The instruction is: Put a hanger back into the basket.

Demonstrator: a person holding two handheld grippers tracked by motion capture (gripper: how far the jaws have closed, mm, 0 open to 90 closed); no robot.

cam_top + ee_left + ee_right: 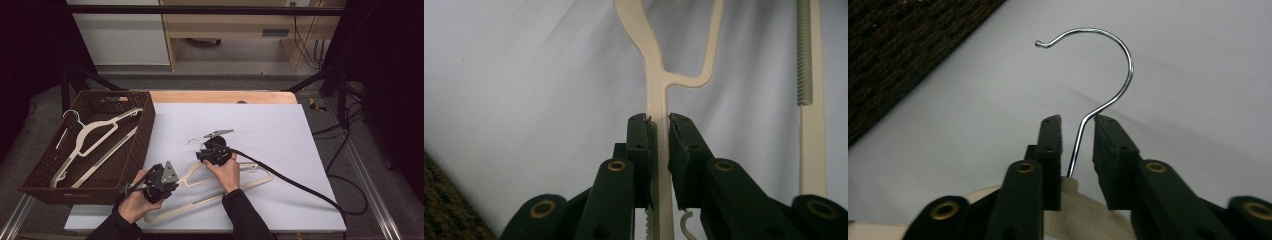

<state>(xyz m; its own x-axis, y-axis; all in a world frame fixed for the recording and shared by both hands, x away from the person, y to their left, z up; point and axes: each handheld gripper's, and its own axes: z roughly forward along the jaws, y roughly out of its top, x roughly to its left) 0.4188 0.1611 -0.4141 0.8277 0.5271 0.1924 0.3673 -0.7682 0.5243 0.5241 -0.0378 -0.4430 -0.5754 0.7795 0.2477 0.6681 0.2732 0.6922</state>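
A cream plastic hanger (250,176) with a metal hook (192,141) lies on the white sheet (280,125). My left gripper (176,183) is shut on one of its arms near the lower left. In the left gripper view the pads (640,135) press the cream bar (655,75) from both sides. My right gripper (202,152) sits at the hanger's neck. In the right gripper view its jaws (1077,120) stand close either side of the wire hook (1118,50), clamped on the cream neck (1070,187) just below it.
A dark woven basket (145,125) stands at the left edge of the sheet, holding two more cream hangers (95,135). Its weave shows in the corners of both gripper views (898,50) (444,210). A black cable (300,185) trails right from the right gripper.
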